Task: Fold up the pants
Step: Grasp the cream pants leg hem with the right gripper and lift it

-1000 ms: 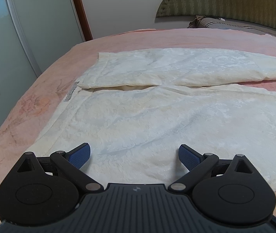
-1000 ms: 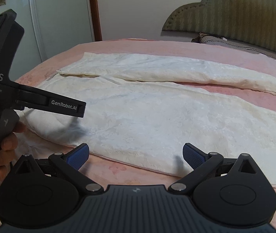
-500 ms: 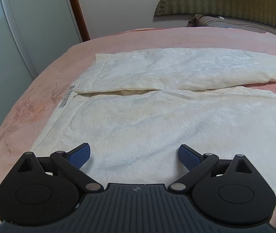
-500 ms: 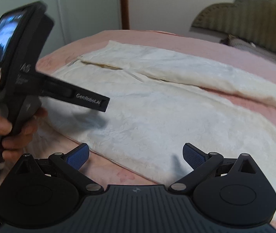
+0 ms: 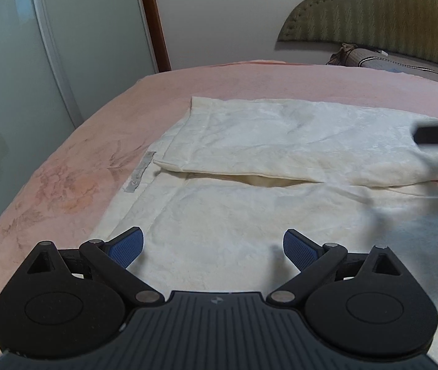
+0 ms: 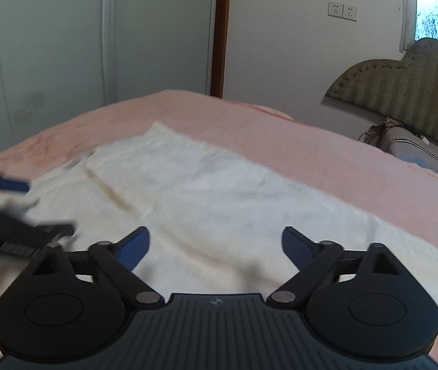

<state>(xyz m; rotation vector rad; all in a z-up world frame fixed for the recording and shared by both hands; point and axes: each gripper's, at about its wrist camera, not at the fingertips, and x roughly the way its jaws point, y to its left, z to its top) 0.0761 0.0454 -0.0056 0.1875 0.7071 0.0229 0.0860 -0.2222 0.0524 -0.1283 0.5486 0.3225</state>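
Tongs first: my left gripper (image 5: 212, 246) and my right gripper (image 6: 215, 246) both stand apart over cloth with nothing between their blue pads, the right's jaws having just been narrowing slightly. Cream pants (image 5: 249, 178) fill mid-frame on the pink bed (image 5: 73, 166), legs side by side, apparently unfolded; I judge every fold remains.

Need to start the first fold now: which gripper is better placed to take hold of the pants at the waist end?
Probably left. The left gripper hangs open over the pants beside their label at the waist end. The right gripper, jaws just narrowing with nothing between them, sits over the legs.
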